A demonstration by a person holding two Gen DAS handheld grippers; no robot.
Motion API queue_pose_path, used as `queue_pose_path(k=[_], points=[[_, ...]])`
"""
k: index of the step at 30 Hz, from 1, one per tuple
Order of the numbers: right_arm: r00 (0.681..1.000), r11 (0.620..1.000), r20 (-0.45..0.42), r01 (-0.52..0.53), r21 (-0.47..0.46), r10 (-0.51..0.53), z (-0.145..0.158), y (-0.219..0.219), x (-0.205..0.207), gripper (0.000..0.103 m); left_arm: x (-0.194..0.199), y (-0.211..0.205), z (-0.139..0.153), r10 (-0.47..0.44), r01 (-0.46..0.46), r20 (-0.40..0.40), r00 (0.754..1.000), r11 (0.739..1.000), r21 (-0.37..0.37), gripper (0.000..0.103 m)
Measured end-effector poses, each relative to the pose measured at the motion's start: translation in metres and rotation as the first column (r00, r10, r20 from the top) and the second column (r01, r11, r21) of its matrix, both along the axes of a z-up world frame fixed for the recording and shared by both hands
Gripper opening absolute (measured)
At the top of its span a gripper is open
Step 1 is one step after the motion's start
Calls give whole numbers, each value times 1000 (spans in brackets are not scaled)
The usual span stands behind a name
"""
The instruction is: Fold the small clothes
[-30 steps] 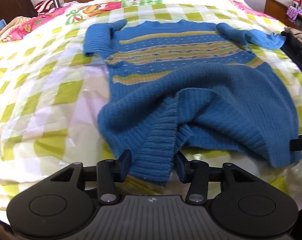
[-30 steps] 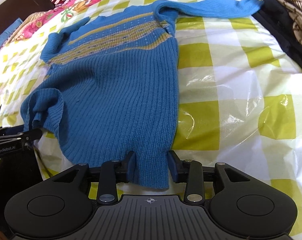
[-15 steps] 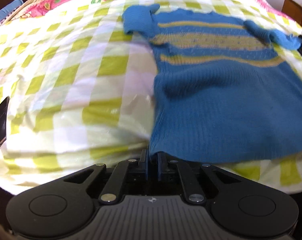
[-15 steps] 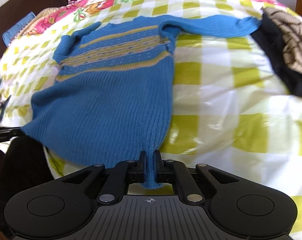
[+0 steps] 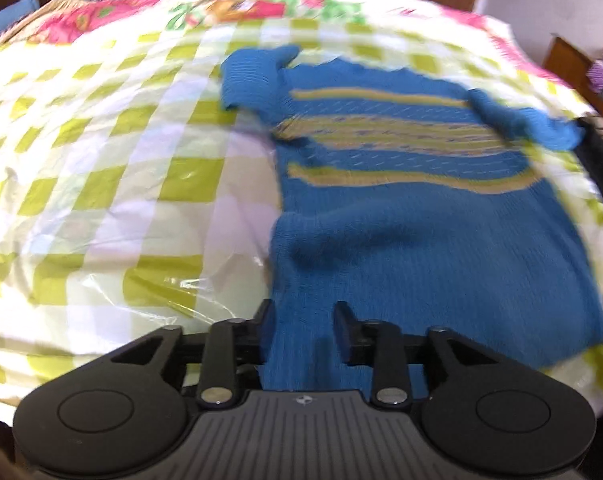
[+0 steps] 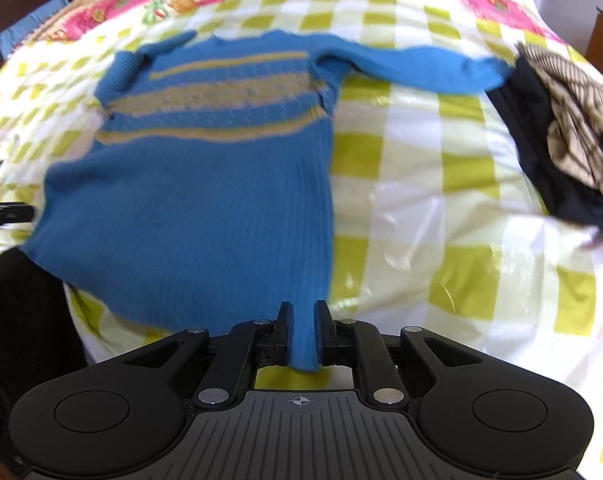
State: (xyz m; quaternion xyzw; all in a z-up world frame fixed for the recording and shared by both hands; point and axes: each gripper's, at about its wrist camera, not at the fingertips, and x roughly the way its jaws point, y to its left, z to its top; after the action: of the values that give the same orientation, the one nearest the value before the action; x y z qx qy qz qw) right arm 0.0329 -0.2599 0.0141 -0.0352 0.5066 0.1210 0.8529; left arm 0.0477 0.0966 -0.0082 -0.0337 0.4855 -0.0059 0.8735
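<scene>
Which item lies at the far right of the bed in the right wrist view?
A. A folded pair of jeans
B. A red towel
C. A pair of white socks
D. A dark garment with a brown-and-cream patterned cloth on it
D: beside the blue sweater, whose outstretched sleeve reaches toward it, a dark garment lies on the checked bedspread with a brown-and-cream patterned cloth on top.

Both grippers angled steeply down. L gripper: jaws opening, wide gap, sweater hem between, pads clear of it. R gripper: jaws opening, narrow gap, hem corner between pads.
</scene>
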Motion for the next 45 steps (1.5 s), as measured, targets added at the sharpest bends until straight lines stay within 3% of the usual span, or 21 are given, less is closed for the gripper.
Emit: queue_pose_path(k=[5,10,14,18,25,28,32,35,37,40,42,45], points=[[999,1000,39,-5,-20,6,9,5,3,13,18,3,-31,32,-37,-112,993,999,-38,54],[998,1000,60,0,-11,1,8,9,15,13,0,-2,-38,-29,23,-189,981,999,-37,34],[998,1000,59,12,6,-12,2,12,27,13,-10,2,-23,-23,19,-187,982,999,-25,29],[995,999,87,44,30,-47,3,6,44,13,-15,6,6,-14,17,-119,993,1000,20,29],[972,963,91,199,180,-218,-3,-26,102,18,11,6,36,6,-6,13,1000,1000,-29,34],[947,927,99,272,260,-306,-8,-42,133,28,40,-5,33,-27,30,51,998,999,-45,38],[923,868,64,330,371,-379,-16,-54,168,30,92,-18,23,-61,66,92,994,996,-52,38],[901,833,66,366,416,-429,-25,-61,189,39,131,-24,14,-57,68,131,990,995,-75,38],[874,786,40,415,458,-485,-34,-73,203,39,153,-32,8,-55,67,153,987,995,-74,38],[818,699,0,493,518,-576,-47,-92,219,40,179,-46,-2,-72,94,163,984,987,-131,38],[789,666,-1,520,534,-615,-52,-101,226,40,193,-62,-9,-106,131,166,980,980,-148,38],[763,643,6,540,543,-646,-54,-107,231,39,206,-90,-18,-178,199,174,969,974,-110,38]])
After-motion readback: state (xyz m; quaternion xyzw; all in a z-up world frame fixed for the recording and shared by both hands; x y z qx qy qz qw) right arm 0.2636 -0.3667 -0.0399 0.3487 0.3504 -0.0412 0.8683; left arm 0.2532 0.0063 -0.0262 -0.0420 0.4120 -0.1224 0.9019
